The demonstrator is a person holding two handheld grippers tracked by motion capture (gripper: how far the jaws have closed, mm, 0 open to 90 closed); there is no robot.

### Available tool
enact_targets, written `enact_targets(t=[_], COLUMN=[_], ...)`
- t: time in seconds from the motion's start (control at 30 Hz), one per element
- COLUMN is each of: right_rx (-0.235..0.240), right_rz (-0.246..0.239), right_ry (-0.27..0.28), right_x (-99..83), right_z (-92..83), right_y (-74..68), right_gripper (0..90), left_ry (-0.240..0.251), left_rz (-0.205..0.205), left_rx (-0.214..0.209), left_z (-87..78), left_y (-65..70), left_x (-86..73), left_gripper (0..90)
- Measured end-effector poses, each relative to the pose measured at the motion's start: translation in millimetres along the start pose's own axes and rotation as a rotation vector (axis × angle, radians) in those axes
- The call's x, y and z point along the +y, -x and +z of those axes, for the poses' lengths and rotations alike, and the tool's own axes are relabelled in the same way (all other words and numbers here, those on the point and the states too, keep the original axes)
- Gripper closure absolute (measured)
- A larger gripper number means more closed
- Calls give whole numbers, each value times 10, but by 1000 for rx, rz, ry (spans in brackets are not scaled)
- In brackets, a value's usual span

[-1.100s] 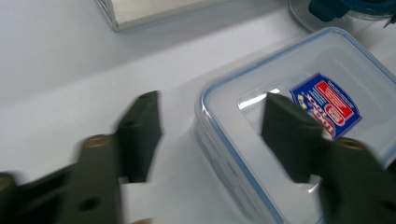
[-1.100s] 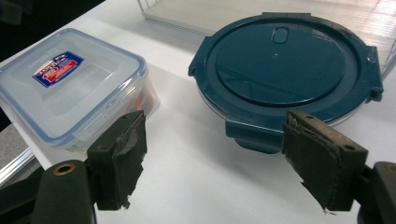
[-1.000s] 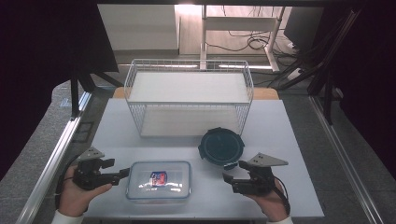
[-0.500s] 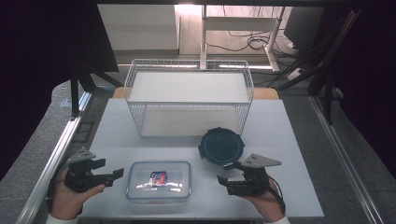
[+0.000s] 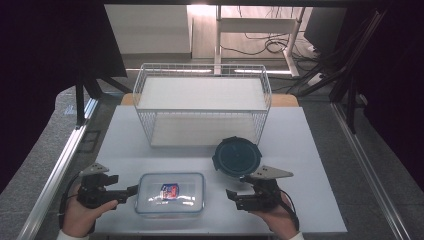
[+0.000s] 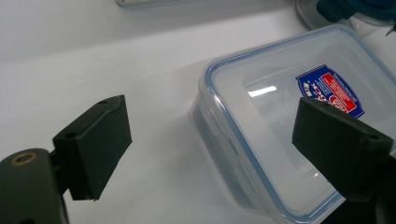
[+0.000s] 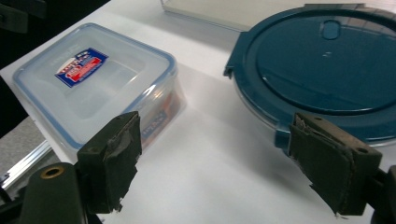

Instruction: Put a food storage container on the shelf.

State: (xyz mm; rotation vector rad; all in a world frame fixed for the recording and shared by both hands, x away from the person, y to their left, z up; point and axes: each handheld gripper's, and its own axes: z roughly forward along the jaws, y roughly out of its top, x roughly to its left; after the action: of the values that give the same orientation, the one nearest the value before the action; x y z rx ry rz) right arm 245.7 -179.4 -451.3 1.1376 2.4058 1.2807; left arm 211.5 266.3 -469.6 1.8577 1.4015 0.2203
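at the left of the high view the left gripper (image 5: 131, 190) lies low over the white table (image 5: 310, 150), held in the person's left hand (image 5: 80, 217), its tips pointing at the left short side of the clear rectangular container (image 5: 170, 193). its jaws have just been opening and now stand wide apart with nothing pressed between them; in the left gripper view the near corner of the container (image 6: 280, 135) sits between and beyond the two black pads (image 6: 100, 142), and no pad touches it. the container rests flat on the table near the front edge, its blue-rimmed lid on and a red and blue label (image 5: 170, 190) at the middle of the lid.

behind it, farther from the person, stands a white wire basket (image 5: 202, 107), well apart from both grippers.

right of the container and a little farther back lies a round container with a dark blue lid (image 5: 236, 155), just in front of the basket.

the right gripper (image 5: 231, 194) sits at the right, held in the right hand (image 5: 272, 215), pointing left toward the clear container. its jaws have also just been opening and stand apart, empty; in the right gripper view only bare table lies between them, with the clear container (image 7: 98, 84) beyond one jaw and the round lid (image 7: 322, 70) beyond the other.
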Motion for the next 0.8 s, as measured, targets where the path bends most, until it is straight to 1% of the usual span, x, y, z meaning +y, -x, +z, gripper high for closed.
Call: enact_targets(t=[0.03, 0.1, 0.2, 0.27, 0.33, 0.4, 0.5, 0.57, 0.6, 0.67, 0.73, 0.8], right_rx=[3, 9, 30, 47, 64, 76, 90, 98, 104, 114, 120, 138], right_rz=[2, 11, 22, 34, 47, 65, 81, 88, 96, 109, 128, 156], right_ry=[-2, 3, 11, 8, 1, -9, -23, -29, -31, -35, -37, -41], right_x=[5, 21, 38, 49, 55, 56, 47, 44, 43, 45, 50, 53], right_z=[3, -4, -6, 12, 42, 78, 122, 151, 169, 198, 242, 324], right_y=[-12, -53, -93, -120, -150, -184, -226, -250, -260, -274, -295, -338], right_gripper=[175, 175, 175, 175, 173, 167, 162, 160, 160, 160, 160, 156], left_ry=[-2, -20, -21, -21, -36, -46, -55, -59, -60, -59, -57, -64], left_rz=[-10, -10, -21, -40, -54, -77, -122, -148, -152, -172, -179, -181], left_rx=[0, 4, -13, -29, -41, -64, -121, -140, -148, -179, -190, -192], left_z=[-1, 4, -10, -12, 8, 40, 88, 123, 133, 161, 179, 205], left_y=[1, 21, 44, 44, 39, 26, -10, -29, -36, -56, -69, -80], left_x=[-6, -17, -31, -35, -36, -37, -48, -63, -67, -76, -84, -91], left_gripper=[106, 105, 101, 86, 62, 45, 37, 35, 35, 36, 38, 39])
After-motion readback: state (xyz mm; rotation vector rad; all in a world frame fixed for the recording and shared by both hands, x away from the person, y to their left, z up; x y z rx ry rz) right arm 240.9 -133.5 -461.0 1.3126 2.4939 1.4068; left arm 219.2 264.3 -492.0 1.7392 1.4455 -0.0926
